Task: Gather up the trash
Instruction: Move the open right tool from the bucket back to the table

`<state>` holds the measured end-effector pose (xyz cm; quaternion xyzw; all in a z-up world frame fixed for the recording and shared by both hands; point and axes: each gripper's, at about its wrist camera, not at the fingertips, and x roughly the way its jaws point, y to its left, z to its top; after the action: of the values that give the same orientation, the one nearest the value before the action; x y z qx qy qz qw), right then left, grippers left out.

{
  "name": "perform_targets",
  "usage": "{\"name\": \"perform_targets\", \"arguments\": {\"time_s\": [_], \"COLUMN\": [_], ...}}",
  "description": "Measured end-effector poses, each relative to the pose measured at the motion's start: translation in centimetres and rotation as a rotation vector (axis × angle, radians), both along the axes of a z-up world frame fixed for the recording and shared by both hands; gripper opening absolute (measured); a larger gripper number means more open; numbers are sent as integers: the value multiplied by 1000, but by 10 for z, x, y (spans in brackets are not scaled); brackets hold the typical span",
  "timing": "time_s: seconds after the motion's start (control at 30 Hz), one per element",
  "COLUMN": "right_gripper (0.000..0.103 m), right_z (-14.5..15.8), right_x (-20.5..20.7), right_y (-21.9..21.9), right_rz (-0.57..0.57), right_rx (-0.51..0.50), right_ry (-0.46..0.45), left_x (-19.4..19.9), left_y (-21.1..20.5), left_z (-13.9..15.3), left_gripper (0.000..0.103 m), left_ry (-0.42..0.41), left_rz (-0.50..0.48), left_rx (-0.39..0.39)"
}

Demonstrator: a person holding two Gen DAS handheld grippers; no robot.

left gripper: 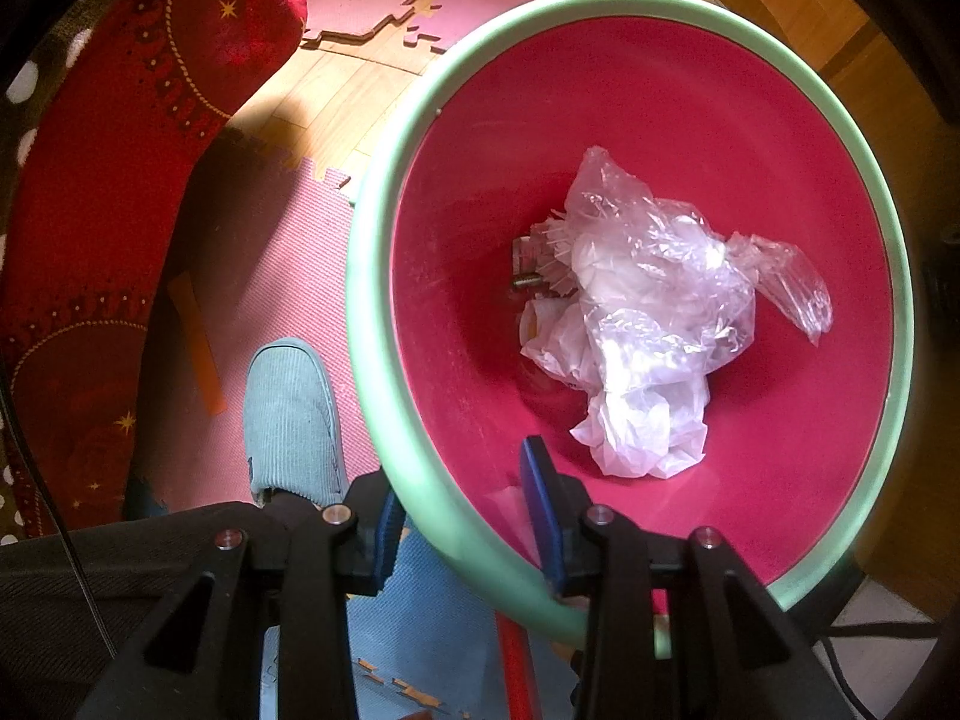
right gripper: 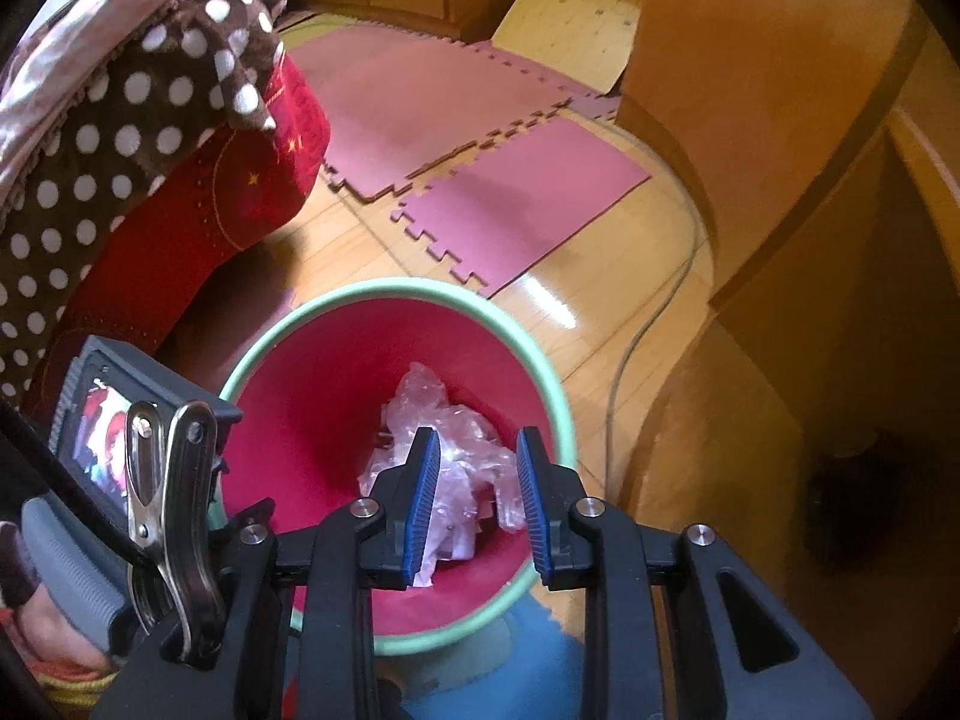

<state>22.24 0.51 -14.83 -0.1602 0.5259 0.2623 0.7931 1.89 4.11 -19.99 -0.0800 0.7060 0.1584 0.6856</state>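
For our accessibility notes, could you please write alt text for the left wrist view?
The left gripper clamps the pale green rim of a red bin, seen from above. Crumpled clear plastic bags and paper scraps lie at its bottom. A light blue slipper stands on pink foam mats beside it.

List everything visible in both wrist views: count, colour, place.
bin: 1, red inside with green rim, on the floor.
plastic trash: several crumpled pieces, clear and white, at the bin's bottom.
foam mats: several, pink, on the wood floor beyond the bin.
blanket: 1, brown with white dots, over red furniture.
cable: 1, grey, on the floor right of the bin.
slipper: 1, pale blue, beside the bin.
left gripper: fingers clamped on the bin's rim.
right gripper: fingers apart, empty, above the bin.
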Motion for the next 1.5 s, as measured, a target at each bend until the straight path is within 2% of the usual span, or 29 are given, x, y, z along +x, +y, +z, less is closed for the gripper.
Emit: {"name": "perform_targets", "arguments": {"time_s": [0.17, 0.5, 1.0, 1.5], "right_gripper": [28, 28, 28, 28], "right_z": [31, 97, 140, 160], "right_x": [-13, -42, -76, -86], "right_y": [-17, -73, -139, -170], "right_rz": [-39, -196, -390, -471], "right_rx": [22, 71, 37, 0], "right_ry": [-67, -194, -270, -320], "left_x": [0, 0, -1, -1], "left_y": [0, 0, -1, 0], "left_z": [0, 0, 1, 1], "left_gripper": [38, 38, 38, 38], "left_ry": [0, 0, -1, -1], "left_rz": [1, 1, 0, 0], "left_rx": [-1, 0, 0, 0]}}
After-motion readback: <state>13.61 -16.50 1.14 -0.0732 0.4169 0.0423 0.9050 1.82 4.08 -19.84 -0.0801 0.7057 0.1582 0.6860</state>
